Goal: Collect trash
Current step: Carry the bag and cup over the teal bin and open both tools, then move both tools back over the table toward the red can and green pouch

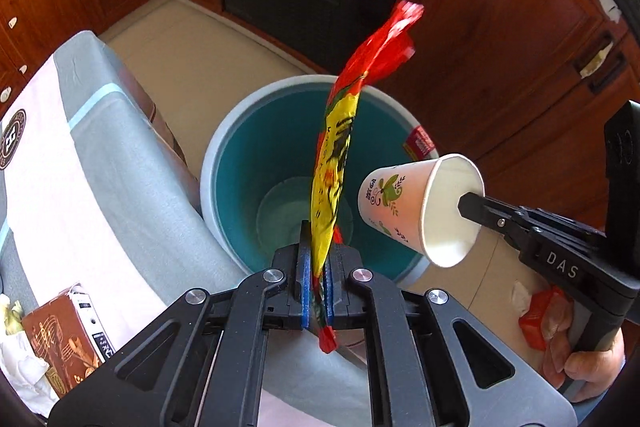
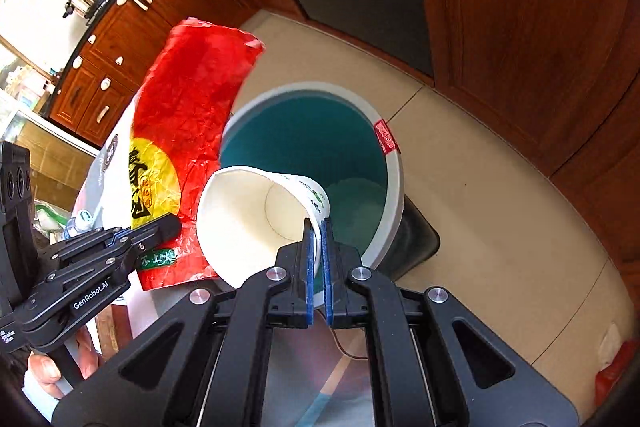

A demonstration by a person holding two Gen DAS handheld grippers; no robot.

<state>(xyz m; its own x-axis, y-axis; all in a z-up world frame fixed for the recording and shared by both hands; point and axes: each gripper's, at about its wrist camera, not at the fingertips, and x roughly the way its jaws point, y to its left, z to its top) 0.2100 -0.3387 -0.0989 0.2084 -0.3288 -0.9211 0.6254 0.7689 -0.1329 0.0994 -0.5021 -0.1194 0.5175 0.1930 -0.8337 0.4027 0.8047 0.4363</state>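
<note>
My left gripper (image 1: 318, 251) is shut on a red and yellow snack wrapper (image 1: 336, 163), held edge-on above the round bin (image 1: 224, 147) with a teal inside. The wrapper also shows flat in the right wrist view (image 2: 180, 131), where the left gripper (image 2: 170, 225) pinches its lower edge. My right gripper (image 2: 318, 227) is shut on the rim of a white paper cup (image 2: 248, 219), tipped on its side over the bin (image 2: 390, 195). In the left wrist view the cup (image 1: 404, 207) hangs at the bin's right rim, held by the right gripper (image 1: 468, 205).
A table with a grey and white cloth (image 1: 100, 163) stands left of the bin, with a brown box (image 1: 66, 343) and crumpled tissue (image 1: 16, 359) on it. Red and white scraps (image 1: 536, 315) lie on the tiled floor. Wooden cabinets (image 1: 500, 27) stand behind.
</note>
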